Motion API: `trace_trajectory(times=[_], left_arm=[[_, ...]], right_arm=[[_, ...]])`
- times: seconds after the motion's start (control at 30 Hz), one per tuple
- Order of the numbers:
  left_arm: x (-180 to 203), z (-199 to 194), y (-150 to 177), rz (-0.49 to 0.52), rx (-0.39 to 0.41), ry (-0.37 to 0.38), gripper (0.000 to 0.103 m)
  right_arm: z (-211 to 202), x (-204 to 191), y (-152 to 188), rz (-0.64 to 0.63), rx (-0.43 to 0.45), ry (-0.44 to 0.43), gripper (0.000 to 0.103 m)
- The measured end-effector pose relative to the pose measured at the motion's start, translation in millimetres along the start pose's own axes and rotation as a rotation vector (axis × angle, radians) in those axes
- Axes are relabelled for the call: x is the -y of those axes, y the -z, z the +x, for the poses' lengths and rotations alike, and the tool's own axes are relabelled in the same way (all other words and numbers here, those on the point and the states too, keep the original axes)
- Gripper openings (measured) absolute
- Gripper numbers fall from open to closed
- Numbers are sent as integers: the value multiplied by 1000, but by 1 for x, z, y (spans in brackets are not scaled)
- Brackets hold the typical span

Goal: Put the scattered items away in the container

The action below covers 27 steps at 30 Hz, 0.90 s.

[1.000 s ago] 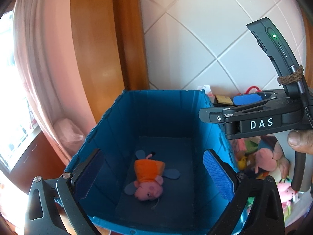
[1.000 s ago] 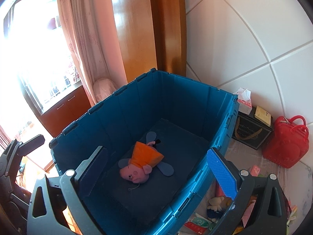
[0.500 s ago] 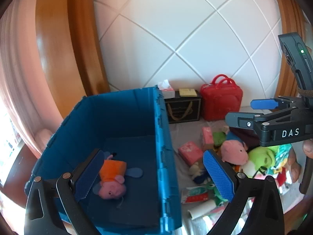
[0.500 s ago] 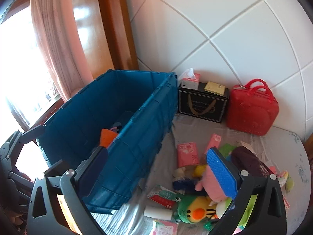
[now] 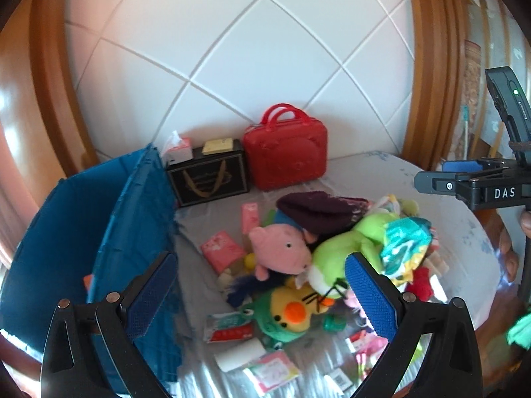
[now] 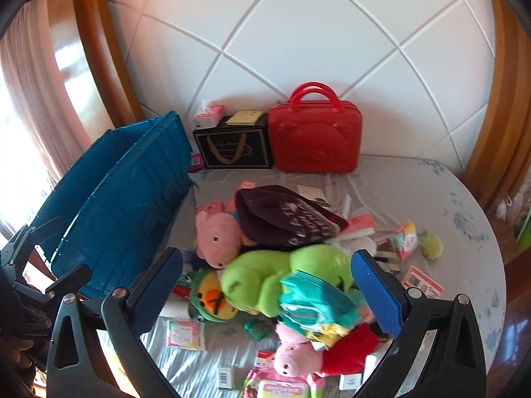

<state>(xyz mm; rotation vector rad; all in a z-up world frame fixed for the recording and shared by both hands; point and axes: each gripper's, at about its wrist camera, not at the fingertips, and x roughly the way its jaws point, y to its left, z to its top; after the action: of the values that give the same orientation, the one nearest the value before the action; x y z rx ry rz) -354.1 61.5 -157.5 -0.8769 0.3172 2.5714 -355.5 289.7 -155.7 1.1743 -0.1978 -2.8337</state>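
deep blue ribbed crate (image 6: 126, 199), plush toy heap (image 6: 282, 272)

Toy pile crowded; open cloth to the right
Blue crate (image 6: 132, 192) walls the left; red case (image 6: 313, 139) and black box (image 6: 234, 149) block the back; bedsheet (image 6: 464, 232) lies bare

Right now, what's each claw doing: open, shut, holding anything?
Left claw: open, holding nothing, above the toy pile.
Right claw: open, holding nothing, above the same pile.
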Motion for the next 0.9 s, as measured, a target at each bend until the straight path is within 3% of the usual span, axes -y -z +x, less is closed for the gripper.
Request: trace_trajectory(times=[0.37,0.57,0.7,0.9], left_arm=[[121,75,-1,127,-72,191,103],[162,120,4,144,-126,266,103],[182,148,9,139,-150,249,103],[203,189,13,51,-200,165,103]], right_arm=[[-14,139,73,153,-85,122,103],[-15,193,106,243,-138,156,103],[-17,216,122,287,-165,172,103],[-14,235,133,306,-199,171,103]])
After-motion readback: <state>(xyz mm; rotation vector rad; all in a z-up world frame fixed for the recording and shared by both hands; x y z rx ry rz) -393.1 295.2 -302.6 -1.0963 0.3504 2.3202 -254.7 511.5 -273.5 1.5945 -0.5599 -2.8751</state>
